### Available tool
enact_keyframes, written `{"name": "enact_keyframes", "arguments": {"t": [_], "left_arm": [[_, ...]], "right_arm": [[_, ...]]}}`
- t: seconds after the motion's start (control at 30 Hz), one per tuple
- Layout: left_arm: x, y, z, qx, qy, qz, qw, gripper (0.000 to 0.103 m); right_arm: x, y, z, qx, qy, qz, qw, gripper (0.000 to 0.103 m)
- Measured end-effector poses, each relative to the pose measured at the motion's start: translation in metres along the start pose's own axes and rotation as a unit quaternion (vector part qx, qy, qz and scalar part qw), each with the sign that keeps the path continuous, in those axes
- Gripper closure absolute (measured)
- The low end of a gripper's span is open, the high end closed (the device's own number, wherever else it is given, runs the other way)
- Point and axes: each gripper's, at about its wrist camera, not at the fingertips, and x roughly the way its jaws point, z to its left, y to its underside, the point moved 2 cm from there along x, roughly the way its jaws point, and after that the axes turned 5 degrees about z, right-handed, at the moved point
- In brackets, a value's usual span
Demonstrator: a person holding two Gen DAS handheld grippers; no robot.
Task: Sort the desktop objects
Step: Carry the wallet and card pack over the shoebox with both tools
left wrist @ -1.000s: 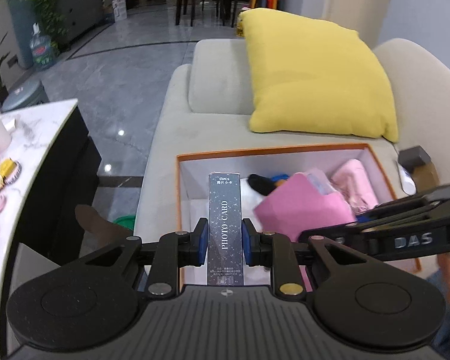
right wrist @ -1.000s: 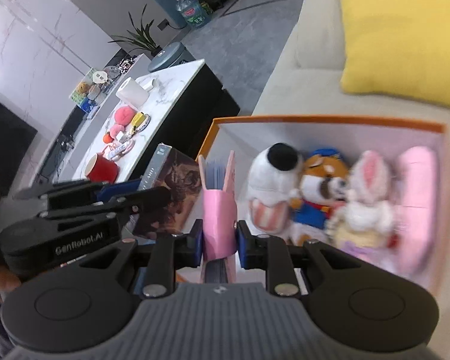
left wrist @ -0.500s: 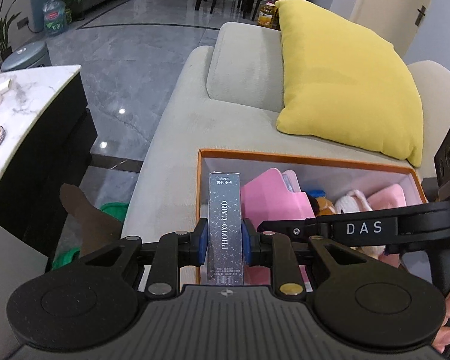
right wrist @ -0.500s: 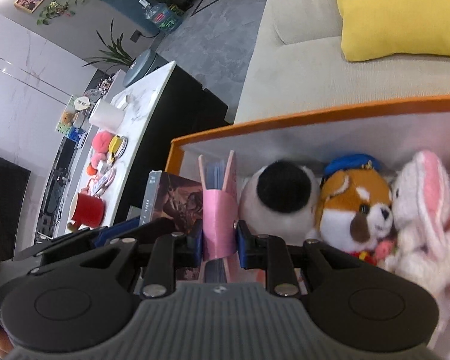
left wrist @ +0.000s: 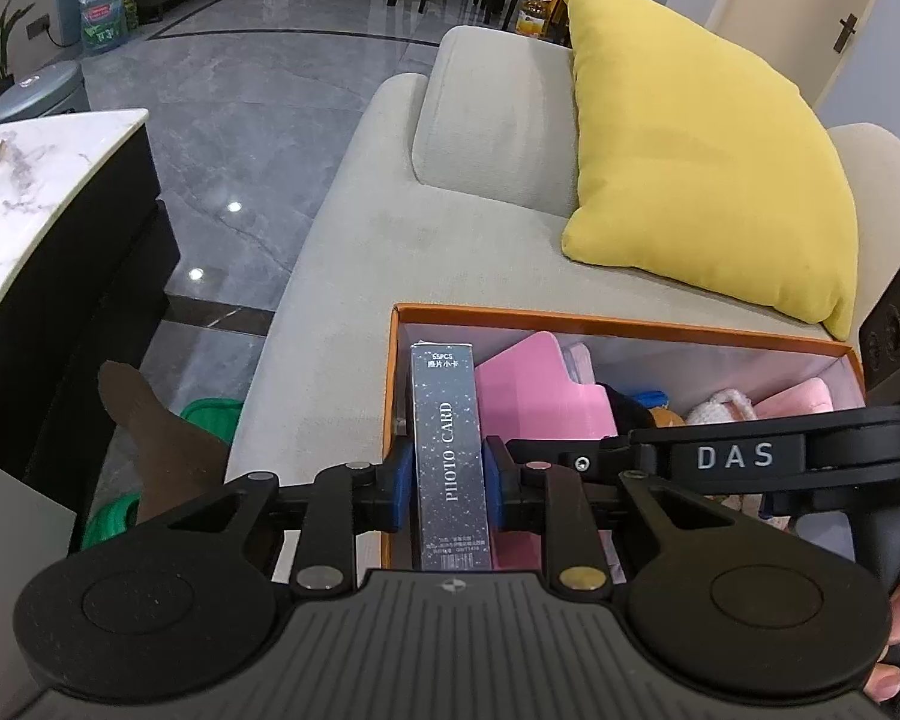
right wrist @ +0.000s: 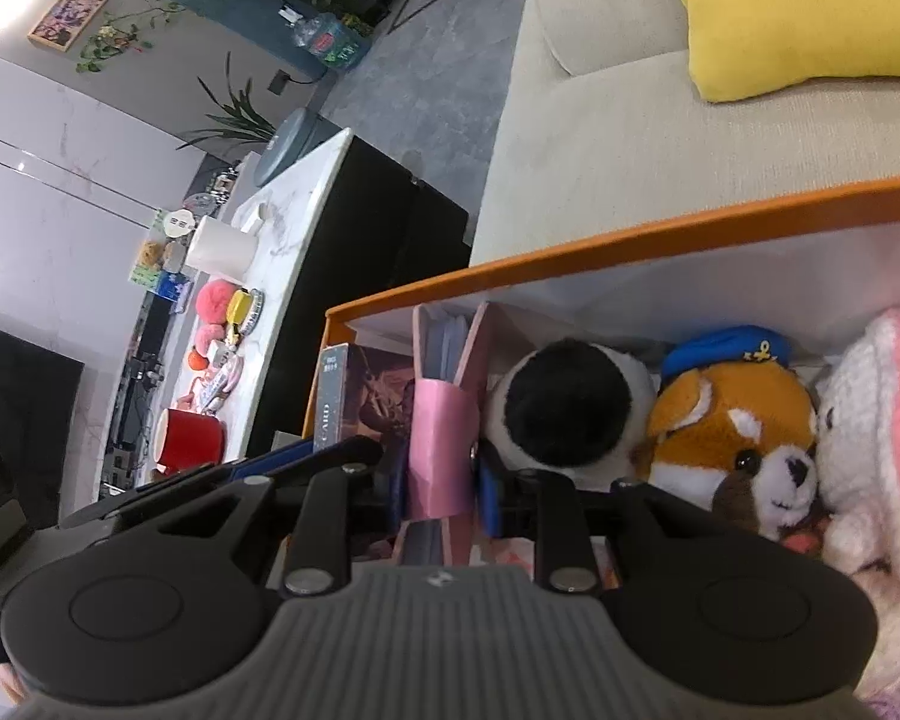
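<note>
My left gripper (left wrist: 448, 483) is shut on a dark "PHOTO CARD" box (left wrist: 449, 444), held upright inside the left end of the orange storage box (left wrist: 618, 319) on the sofa. My right gripper (right wrist: 440, 477) is shut on a pink card album (right wrist: 439, 438), upright in the same box (right wrist: 630, 237), just right of the photo card box (right wrist: 336, 396). The album also shows in the left wrist view (left wrist: 534, 390). Plush toys fill the box's right part: a black-and-white one (right wrist: 564, 408), an orange dog with a blue cap (right wrist: 732, 420) and a pink-white rabbit (right wrist: 876, 420).
The box sits on a beige sofa (left wrist: 390, 228) with a yellow cushion (left wrist: 702, 180). A marble-topped table (right wrist: 282, 240) to the left holds a red mug (right wrist: 189, 438), a white cup (right wrist: 219, 249) and small toys. Green slippers (left wrist: 210, 414) lie on the floor.
Both grippers have sunk lower into the orange box with their loads, moving toward its left end. Both stay shut.
</note>
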Motion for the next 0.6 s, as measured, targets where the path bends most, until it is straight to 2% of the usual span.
{"name": "enact_keyframes", "arguments": {"t": [0.1, 0.3, 0.6], "left_arm": [[-0.003, 0.001, 0.005, -0.001, 0.02, -0.001, 0.9998, 0.073], [-0.011, 0.007, 0.009, 0.0, 0.036, -0.007, 0.9993, 0.073], [-0.021, 0.016, 0.005, 0.034, 0.03, -0.038, 0.9983, 0.073]], "right_arm": [[0.002, 0.001, 0.005, -0.003, 0.013, 0.0, 1.0, 0.077], [0.01, 0.006, 0.014, 0.0, 0.039, -0.005, 0.999, 0.078], [0.018, 0.008, 0.024, -0.025, 0.077, -0.01, 0.997, 0.078]]}}
